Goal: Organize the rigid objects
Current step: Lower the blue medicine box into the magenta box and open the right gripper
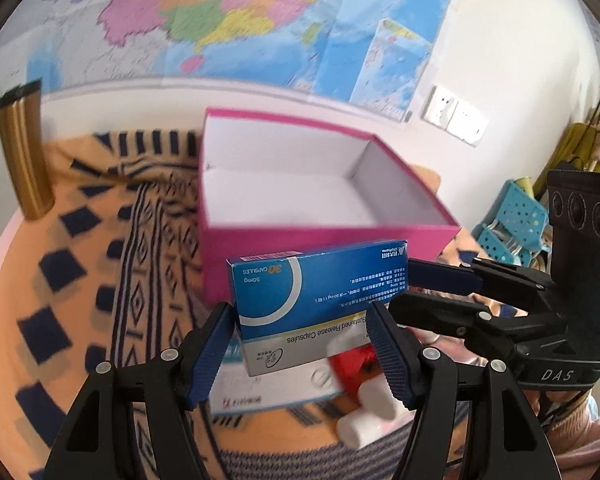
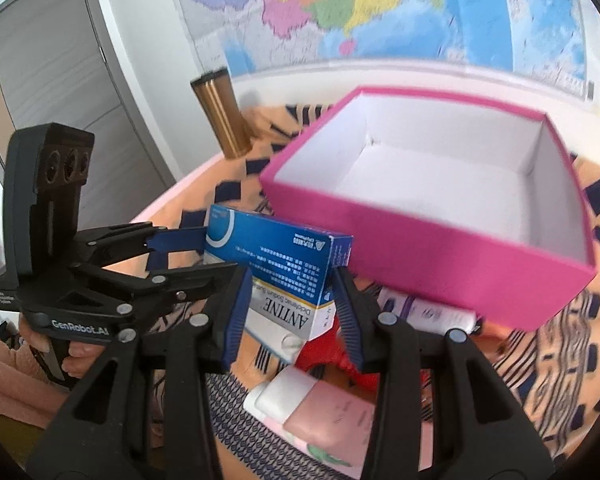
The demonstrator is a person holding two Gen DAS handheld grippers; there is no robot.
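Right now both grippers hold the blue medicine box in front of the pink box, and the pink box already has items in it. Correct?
Not quite: the pink box is empty, as the right wrist view shows. The rest holds: the left gripper and right gripper both hold the blue medicine box in front of it.

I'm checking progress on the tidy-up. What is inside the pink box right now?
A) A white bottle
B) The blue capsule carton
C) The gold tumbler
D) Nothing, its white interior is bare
D: the pink box shows only its bare white floor and walls, while the blue capsule carton sits outside it, between both grippers' fingers.

Pink box (image 1: 328,240), blue carton (image 1: 320,284)
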